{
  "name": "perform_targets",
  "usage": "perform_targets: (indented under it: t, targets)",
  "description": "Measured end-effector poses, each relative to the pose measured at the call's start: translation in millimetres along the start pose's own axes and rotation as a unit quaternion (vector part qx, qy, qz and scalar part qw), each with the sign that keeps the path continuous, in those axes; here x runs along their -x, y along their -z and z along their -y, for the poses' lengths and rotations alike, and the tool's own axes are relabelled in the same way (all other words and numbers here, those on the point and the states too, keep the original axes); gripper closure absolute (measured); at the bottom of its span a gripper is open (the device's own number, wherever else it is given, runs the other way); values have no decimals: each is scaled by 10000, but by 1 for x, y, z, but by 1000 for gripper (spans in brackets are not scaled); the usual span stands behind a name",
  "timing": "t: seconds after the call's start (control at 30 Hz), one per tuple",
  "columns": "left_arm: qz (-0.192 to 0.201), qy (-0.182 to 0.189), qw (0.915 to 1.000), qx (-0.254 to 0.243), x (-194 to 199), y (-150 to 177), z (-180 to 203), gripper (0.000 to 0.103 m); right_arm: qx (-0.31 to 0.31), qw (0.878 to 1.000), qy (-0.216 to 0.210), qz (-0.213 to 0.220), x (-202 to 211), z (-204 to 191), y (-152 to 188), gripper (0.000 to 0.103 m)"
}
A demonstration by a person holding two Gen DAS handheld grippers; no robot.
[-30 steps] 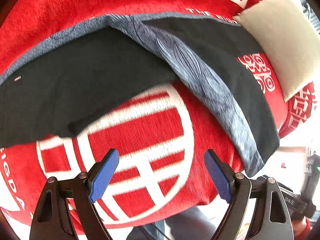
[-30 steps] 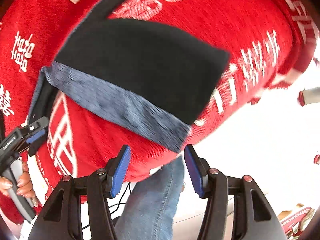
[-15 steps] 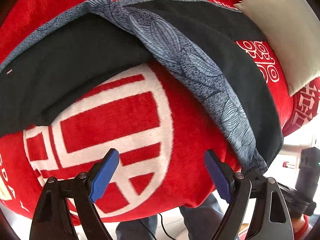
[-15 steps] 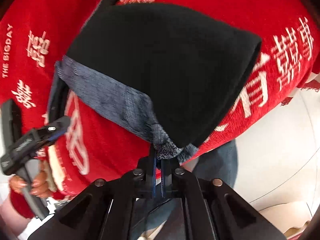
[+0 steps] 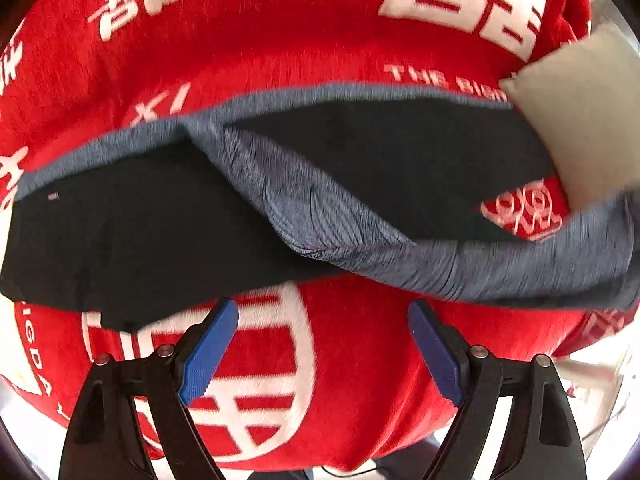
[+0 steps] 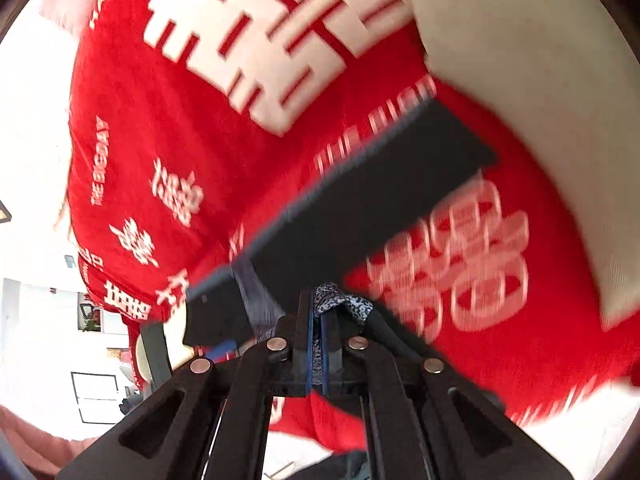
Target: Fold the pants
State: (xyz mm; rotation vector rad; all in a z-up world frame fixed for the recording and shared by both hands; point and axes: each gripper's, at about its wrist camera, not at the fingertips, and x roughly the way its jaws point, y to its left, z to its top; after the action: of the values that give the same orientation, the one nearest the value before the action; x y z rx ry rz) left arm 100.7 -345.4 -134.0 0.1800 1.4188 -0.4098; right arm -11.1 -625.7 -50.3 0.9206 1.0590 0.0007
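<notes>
We saw the pants (image 5: 168, 232) spread dark across the red blanket (image 5: 280, 32), one leg reaching toward the pillow (image 5: 580, 128). Half a second earlier the grey hem (image 5: 500, 268) lay near the blanket's edge; now it hung lifted and was swinging across, so we judged the first fold was under way. Our right gripper (image 6: 316, 344), clamped on that hem (image 6: 340, 304), had tipped up toward the pillow. Our left gripper (image 5: 324, 344) stayed spread wide, empty, hovering low over the blanket just beside the nearer leg.

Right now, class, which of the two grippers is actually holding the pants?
The right gripper: its blue pads are clamped on the pants hem. The left gripper hangs open above the red blanket, gripping nothing.
</notes>
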Motion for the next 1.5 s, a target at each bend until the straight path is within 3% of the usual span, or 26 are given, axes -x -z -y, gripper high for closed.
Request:
perform_targets:
  t: [0.17,0.33,0.53,0.57,0.63,0.67,0.83,0.97,1.07,1.17,1.27,1.37,1.47,1.5]
  targets:
    - [169,-30,9999,17,-16,-33,27,15,272,9994,225,-47,-19,-10,-97,100]
    - [422,-12,9986,323,-42,-87,42,15,601,9955,661,-326,-62,-1,-153,100]
    - [347,-277,9973,586,-81,-133,38,15,738,9860,1353,-631,-105,22,-171,90]
    - [312,-331,9972,592,-85,-136,37,15,705,9852,1416,-656,-108,25,-173,83]
    - [210,-496,9968,590,-97,-145,32,15,632,9840,1569,-567,-107,29,-177,47]
    - [217,-520,9967,589,-98,-148,31,15,633,9852,1534,-429,-102,27,-179,44]
    - [219,-641,9956,644,-91,-161,24,15,854,9863,1406,-90,-79,8,-177,43]
    - [278,-801,9941,678,-80,-157,19,15,1120,9778,1739,-342,-83,9,-158,46]
    - [332,-878,9930,716,-73,-148,11,15,1676,9629,2009,-653,-103,4,-149,46]
    - [333,-923,9935,582,-74,-145,7,15,2303,9487,1855,-1123,-132,-6,-148,46]
    - [346,-840,9952,360,-73,-146,6,15,3080,9248,1613,-1544,-165,-25,-145,46]
    - [339,-774,9963,130,-75,-145,5,15,3821,8925,1454,-1906,-195,-44,-139,46]
    - [283,-766,9966,121,-80,-140,6,15,4379,8508,1403,-2544,-230,-48,-129,46]
    - [268,-751,9967,174,-82,-138,5,15,4466,8388,1511,-2723,-239,-48,-123,55]
